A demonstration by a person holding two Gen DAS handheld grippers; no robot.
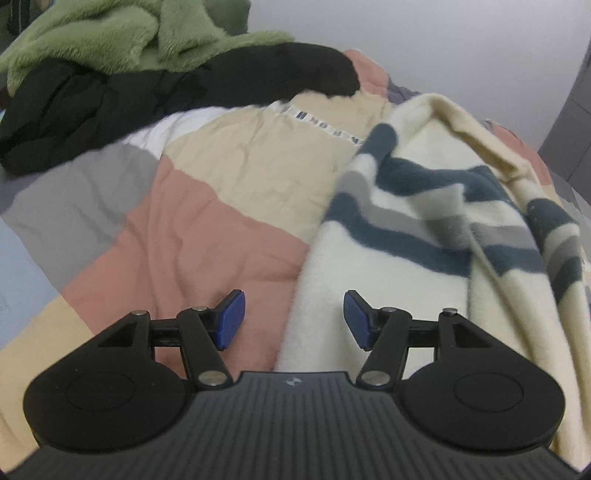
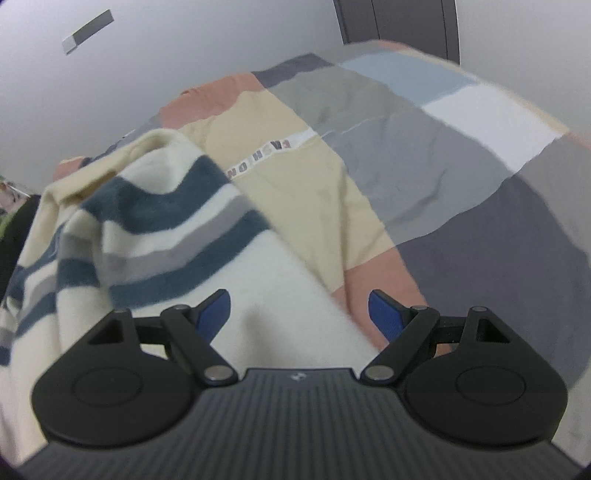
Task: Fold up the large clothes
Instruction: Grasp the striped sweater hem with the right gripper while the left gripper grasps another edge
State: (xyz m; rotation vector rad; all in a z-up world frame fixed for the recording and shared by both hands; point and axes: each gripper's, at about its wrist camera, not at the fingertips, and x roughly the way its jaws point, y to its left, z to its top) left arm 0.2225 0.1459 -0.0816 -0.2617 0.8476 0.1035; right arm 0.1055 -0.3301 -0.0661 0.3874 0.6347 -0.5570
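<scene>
A cream sweater (image 1: 424, 229) with navy and grey stripes lies crumpled on a patchwork bedcover (image 1: 207, 229). In the left wrist view it fills the right half, and its left edge runs down between the blue pads. My left gripper (image 1: 294, 314) hovers open just above that edge, pressing on nothing. In the right wrist view the sweater (image 2: 166, 229) spreads over the left and lower middle. My right gripper (image 2: 299, 314) stands wide open above the sweater's right edge, with plain cream cloth under the gap and the bedcover (image 2: 443, 166) beneath its right finger.
A black garment (image 1: 110, 107) and a green fleece (image 1: 110, 40) are heaped at the far left of the bed. A pale wall rises behind the bed. A dark door or cabinet (image 2: 399, 22) stands beyond the far edge.
</scene>
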